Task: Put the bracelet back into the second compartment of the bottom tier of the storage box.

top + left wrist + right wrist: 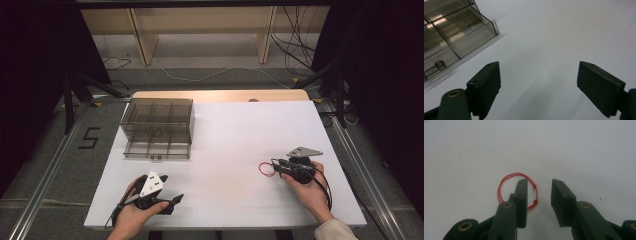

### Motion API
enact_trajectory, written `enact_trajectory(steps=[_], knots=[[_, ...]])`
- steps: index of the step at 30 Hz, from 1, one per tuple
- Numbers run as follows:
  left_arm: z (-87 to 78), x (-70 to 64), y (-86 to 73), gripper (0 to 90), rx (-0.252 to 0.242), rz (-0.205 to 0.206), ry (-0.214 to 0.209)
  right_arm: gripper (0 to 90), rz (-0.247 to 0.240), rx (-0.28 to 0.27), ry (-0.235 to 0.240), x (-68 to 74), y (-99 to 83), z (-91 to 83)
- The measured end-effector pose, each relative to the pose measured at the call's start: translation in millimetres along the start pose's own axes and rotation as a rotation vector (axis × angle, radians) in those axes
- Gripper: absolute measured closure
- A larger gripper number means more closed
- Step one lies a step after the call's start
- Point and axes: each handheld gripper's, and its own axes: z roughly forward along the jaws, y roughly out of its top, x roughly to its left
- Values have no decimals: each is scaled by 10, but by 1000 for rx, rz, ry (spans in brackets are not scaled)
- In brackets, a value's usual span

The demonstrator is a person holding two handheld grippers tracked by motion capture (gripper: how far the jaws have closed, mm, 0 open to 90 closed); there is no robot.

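Note:
A thin red string loop point(266, 169) lies flat on the white table point(235, 135) at the right. My right gripper point(276, 168) is just behind it, held low in a hand. In the right gripper view the loop point(506, 182) sits under the left jaw, and its knotted side lies in the gap. The right gripper point(539, 182) is open, its jaws a little apart and gripping nothing. My left gripper point(171, 188) rests near the front left edge; it point(539, 67) stands wide open over bare table.
A smoky clear plastic drawer box point(157, 127) stands at the back left of the table; in the left gripper view the box point(454, 32) shows a small knob point(440, 65) on a drawer front. Black stands and cables surround the table.

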Motion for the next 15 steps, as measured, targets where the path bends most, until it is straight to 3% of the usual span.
enact_trajectory(steps=[5, 7, 12, 15], knots=[[31, -24, 33, 202, -13, -2, -2, 641, 4, -13, -11, -6, 3, -24], [92, -74, 107, 204, -25, -3, -22, 617, 18, -14, -16, -6, 1, -39], [304, -240, 368, 221, -46, 65, -79, 610, 14, -15, -12, 4, -7, -44], [396, -308, 422, 224, -41, 85, -95, 630, 17, -1, 2, 5, -4, -17]])
